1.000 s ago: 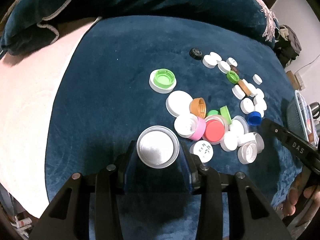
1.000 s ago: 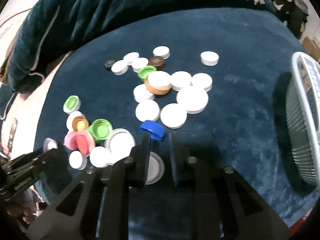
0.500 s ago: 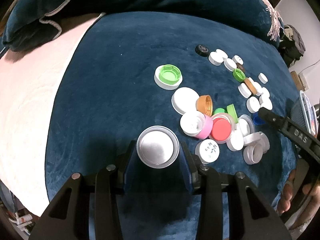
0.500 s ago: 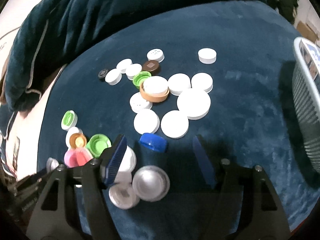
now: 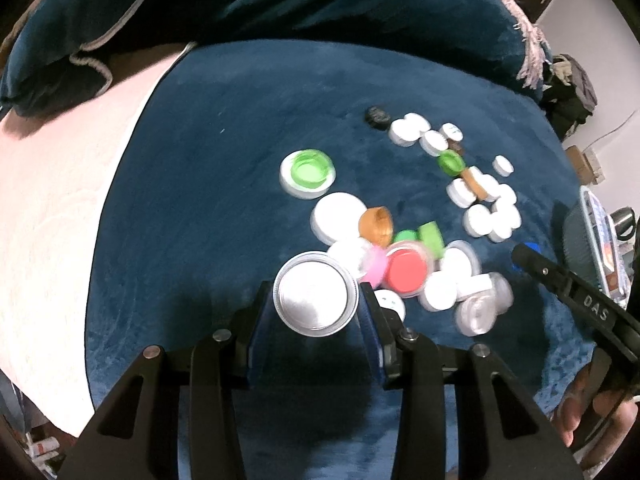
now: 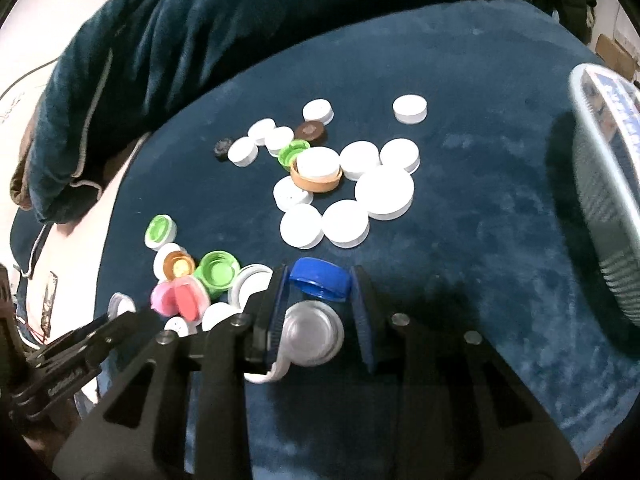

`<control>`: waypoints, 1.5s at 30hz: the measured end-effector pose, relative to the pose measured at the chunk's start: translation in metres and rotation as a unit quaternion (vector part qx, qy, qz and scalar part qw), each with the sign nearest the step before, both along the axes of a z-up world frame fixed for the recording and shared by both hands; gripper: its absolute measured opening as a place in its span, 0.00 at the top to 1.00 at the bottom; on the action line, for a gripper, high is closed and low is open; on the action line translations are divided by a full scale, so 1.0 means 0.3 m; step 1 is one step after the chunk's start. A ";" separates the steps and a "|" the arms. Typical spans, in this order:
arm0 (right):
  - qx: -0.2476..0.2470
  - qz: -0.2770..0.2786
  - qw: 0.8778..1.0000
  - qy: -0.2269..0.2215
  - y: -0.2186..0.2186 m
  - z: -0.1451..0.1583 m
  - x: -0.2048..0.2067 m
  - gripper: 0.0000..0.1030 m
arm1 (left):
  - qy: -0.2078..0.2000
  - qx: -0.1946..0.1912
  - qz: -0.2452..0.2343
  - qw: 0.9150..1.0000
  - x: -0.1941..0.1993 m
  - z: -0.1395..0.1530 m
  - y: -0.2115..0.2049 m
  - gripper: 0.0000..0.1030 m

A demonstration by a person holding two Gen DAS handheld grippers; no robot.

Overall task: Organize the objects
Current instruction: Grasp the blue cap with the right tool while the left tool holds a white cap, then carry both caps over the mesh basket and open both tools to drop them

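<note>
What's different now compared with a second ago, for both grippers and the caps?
The right gripper opened wide, then its jaws have just been closing and now clamp the blue cap, which lay ahead of shut jaws before. The left gripper keeps holding the silver lid. The piles on the blue blanket look unchanged.

Both tools are matte black plastic: the left gripper (image 5: 316,320) and the right gripper (image 6: 318,304) each carry two fingers lined with ribbed blue pads (image 6: 279,308). Round silver screw heads (image 5: 406,335) dot the triangular cut-out frames. White letters "DAS" (image 5: 596,307) mark the right tool's side
</note>
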State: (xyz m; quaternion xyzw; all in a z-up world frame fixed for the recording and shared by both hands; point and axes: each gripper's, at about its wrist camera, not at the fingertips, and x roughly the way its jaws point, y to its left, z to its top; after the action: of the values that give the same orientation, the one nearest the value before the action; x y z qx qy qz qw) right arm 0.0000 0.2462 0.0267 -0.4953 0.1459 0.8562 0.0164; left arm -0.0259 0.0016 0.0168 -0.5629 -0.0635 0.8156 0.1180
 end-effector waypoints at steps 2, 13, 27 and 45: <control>0.004 -0.007 1.000 0.006 0.001 0.043 0.014 0.69 | 0.008 0.006 -0.009 1.000 0.003 0.033 0.030 0.59; 0.009 -0.073 0.997 0.023 0.254 0.324 0.119 0.69 | 0.074 0.057 -0.103 0.990 0.029 0.295 0.375 0.59; -0.043 -0.251 0.966 0.032 0.752 0.434 0.434 0.68 | 0.096 0.122 -0.289 0.945 0.231 0.526 1.092 0.59; -0.113 -0.282 0.952 0.042 0.894 0.345 0.507 0.66 | 0.060 0.111 -0.353 0.927 0.322 0.442 1.287 0.17</control>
State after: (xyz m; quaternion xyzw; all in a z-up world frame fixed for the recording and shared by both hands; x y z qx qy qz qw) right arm 0.1521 0.5144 0.1302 -0.3961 0.3759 0.8147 0.1948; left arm 0.0706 0.3877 0.1494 -0.4820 0.0564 0.7417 0.4631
